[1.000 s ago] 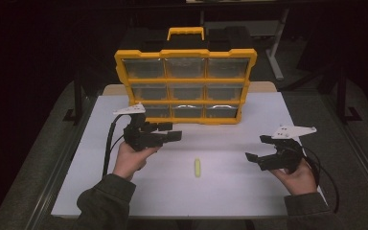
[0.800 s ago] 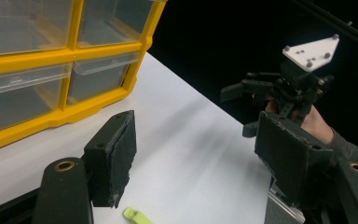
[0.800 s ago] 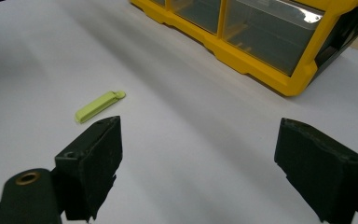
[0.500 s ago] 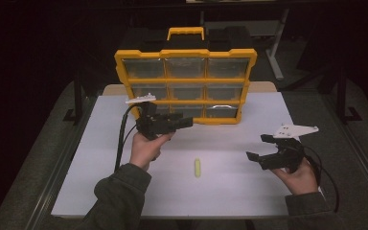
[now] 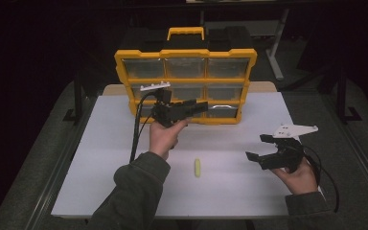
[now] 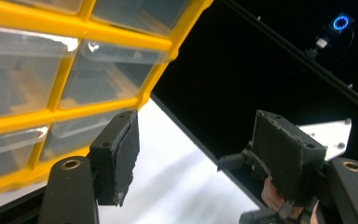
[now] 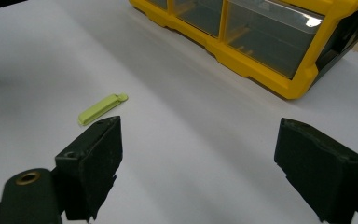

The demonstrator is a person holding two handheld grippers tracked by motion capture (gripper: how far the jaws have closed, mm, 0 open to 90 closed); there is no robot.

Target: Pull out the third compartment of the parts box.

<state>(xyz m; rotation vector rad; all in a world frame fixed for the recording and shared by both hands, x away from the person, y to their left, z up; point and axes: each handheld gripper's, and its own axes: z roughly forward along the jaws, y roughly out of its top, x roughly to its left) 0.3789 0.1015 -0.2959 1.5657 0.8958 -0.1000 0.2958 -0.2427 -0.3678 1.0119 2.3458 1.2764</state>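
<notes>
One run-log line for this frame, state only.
left gripper: open, empty, at organizer case bottom row | right gripper: open, empty, above table | green clip: on table, untouched

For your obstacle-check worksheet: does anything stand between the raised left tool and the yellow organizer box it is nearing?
Nothing visible does. The left tool is held just in front of the organizer box, jaws open with nothing between them. The small green clip lies nearer the person on the white table, off that path, near the open right tool.

Yellow organizer (image 6: 65, 70), open hand-held gripper (image 6: 200, 161)
</notes>
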